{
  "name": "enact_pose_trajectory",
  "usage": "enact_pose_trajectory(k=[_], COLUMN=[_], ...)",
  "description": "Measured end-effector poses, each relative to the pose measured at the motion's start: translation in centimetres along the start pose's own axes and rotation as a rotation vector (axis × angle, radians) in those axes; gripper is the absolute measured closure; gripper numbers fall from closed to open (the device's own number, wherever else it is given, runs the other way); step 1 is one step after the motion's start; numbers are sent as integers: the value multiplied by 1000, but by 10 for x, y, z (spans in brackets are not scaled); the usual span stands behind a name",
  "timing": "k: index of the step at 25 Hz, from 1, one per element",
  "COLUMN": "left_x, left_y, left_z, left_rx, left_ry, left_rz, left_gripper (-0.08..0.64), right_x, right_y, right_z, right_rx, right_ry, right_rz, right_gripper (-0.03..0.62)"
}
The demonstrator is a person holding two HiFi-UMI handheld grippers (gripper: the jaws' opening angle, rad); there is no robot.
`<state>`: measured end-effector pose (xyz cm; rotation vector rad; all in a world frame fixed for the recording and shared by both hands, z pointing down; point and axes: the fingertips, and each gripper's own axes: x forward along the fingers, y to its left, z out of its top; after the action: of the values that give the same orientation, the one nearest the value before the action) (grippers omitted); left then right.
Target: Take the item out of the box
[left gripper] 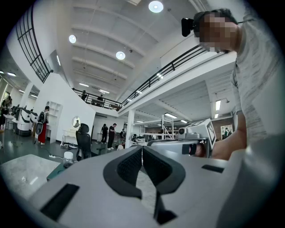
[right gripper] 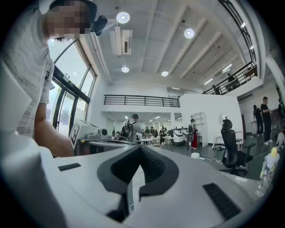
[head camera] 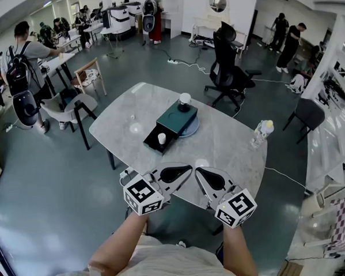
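Observation:
A dark green box lies mid-table with its drawer pulled out toward me. A small white item stands in the drawer. A white jar sits on the box's far end, and the jar shows in the left gripper view too. Both grippers hover at the near table edge, well short of the box, tips pointing at each other. My left gripper is shut with nothing in it, jaws meeting. My right gripper is likewise shut and empty.
The marble table carries a clear bottle at its right edge and a round pale disc under the box. A black office chair stands behind the table, a stool and chair to its left. People work further back.

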<state>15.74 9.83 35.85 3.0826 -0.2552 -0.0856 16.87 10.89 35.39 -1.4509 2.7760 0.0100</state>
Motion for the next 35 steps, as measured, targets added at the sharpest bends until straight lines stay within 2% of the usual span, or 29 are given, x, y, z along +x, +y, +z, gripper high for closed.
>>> enact_pose_trajectory(k=[11, 16, 19, 26, 35], left_x=[1, 0, -4, -26, -68], left_y=[2, 6, 14, 46, 120], left_z=[-3, -8, -10, -19, -18], left_rx=[-13, -25, -33, -50, -77], left_ry=[14, 16, 17, 28, 37], left_rz=[8, 12, 21, 56, 50], left_gripper=[540, 540, 540, 540, 540], right_x=[3, 8, 16, 48, 128], right_y=[-1, 0, 2, 3, 9], right_z=[-2, -8, -8, -17, -23], right_rx=[5, -4, 15, 28, 20], right_ry=[7, 30, 10, 16, 67], right_rz=[14, 37, 65, 76, 54], right_gripper=[574, 574, 574, 571, 569])
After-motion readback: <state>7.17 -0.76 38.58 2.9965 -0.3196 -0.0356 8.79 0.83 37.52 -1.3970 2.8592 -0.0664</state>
